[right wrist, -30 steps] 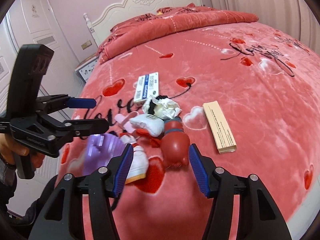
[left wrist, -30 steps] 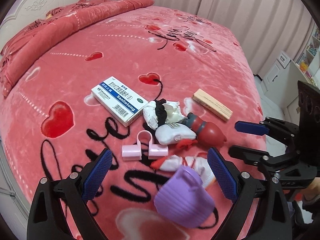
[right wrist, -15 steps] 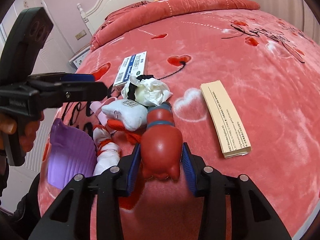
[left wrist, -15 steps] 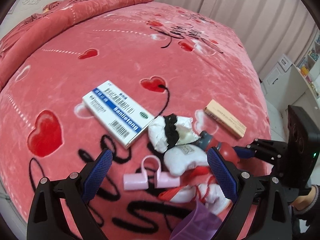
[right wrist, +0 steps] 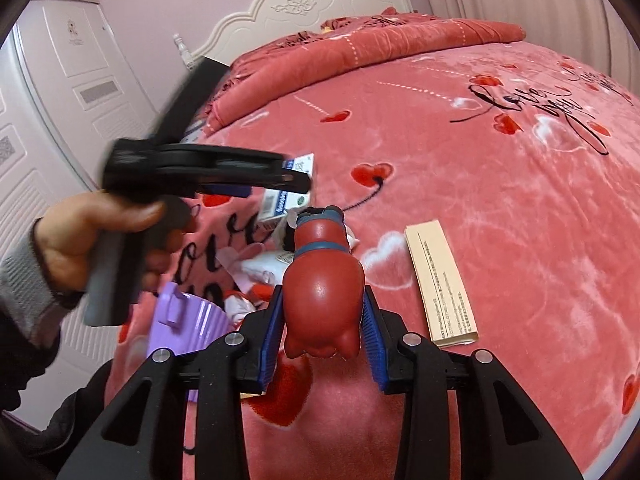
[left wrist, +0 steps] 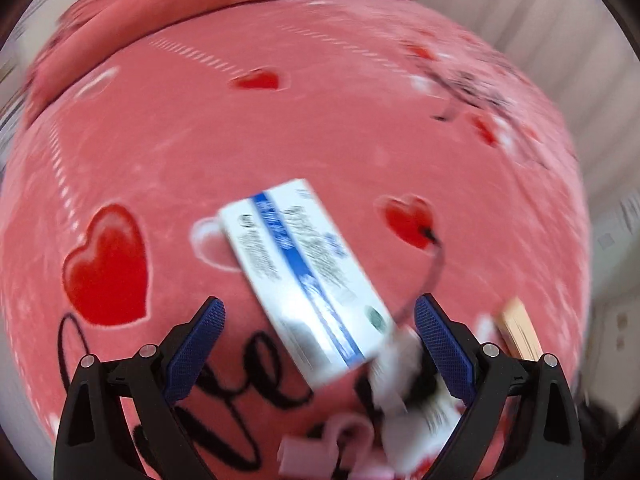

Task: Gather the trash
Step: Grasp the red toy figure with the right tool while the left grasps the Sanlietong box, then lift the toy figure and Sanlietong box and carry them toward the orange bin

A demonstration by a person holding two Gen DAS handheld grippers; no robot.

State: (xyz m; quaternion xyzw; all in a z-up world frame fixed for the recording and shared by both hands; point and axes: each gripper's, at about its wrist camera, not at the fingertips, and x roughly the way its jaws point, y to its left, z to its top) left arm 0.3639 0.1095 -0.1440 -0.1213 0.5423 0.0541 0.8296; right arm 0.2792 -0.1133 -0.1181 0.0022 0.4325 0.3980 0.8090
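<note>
My right gripper (right wrist: 323, 322) is shut on a red rubber pig toy (right wrist: 322, 280) with a blue collar and holds it just above the bedspread. My left gripper (left wrist: 320, 340) is open and hovers over a white and blue medicine box (left wrist: 304, 276), which lies between its fingers. The box also shows in the right wrist view (right wrist: 286, 200), under the left gripper (right wrist: 294, 184). Crumpled white tissue with something black (left wrist: 400, 364) lies just right of the box. A purple ridged basket (right wrist: 188, 328) sits at the bed's near left edge.
A tan flat paper packet (right wrist: 440, 280) lies to the right of the pig; its end shows in the left wrist view (left wrist: 520, 332). A pink clip (left wrist: 320, 448) and white and red socks (right wrist: 256, 280) lie near the basket. The headboard (right wrist: 304, 4) and a rolled quilt are far back.
My right gripper has shut on the pig toy and lifted it off the bedspread. My left gripper has moved forward fast over the medicine box, blurring its view.
</note>
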